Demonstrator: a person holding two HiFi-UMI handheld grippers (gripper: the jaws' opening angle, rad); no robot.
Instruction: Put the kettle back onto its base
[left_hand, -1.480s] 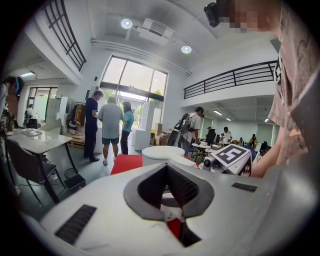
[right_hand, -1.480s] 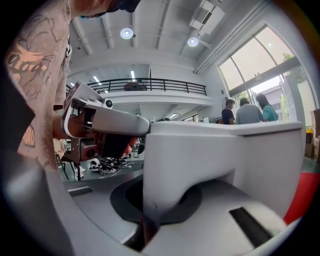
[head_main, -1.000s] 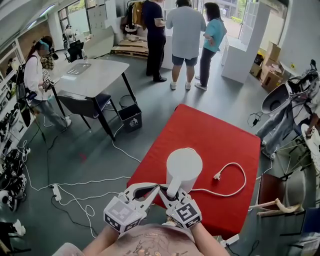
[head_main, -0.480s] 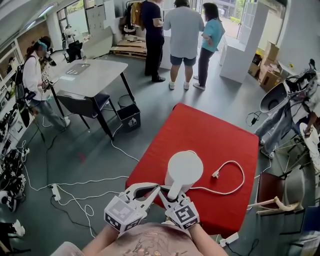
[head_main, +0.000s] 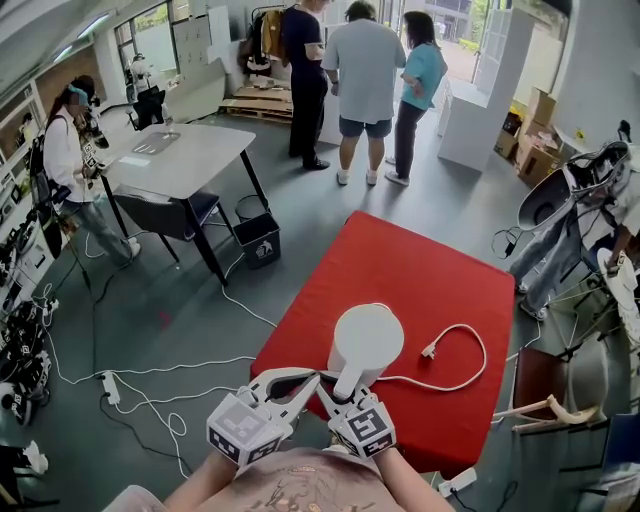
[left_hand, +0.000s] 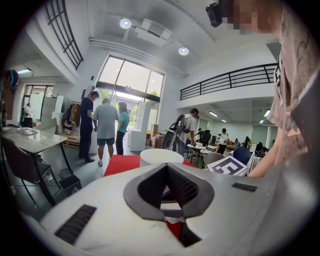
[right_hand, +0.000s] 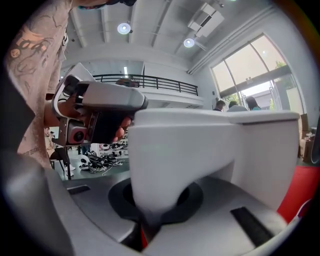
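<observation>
**White shells, marker cubes and a printed shirt**

The person wears a pale beige shirt (head_main: 300, 488) printed with thin dark line drawings. The left gripper (head_main: 312, 381) and the right gripper (head_main: 340, 388) are alike. Each has a smooth white-grey moulded shell that tapers into two curved fingers, lined on the inside with dark grey ribbed pads (left_hand: 185, 187). The upper face of each finger carries a narrow dark slot (left_hand: 75, 224). Behind the jaws of each gripper sits a cube, the left cube (head_main: 243, 430) and the right cube (head_main: 366, 428), white-faced with black square markers. The right gripper view shows the left gripper's body as grey on top, with a black handgrip (right_hand: 105, 127) beneath.
</observation>
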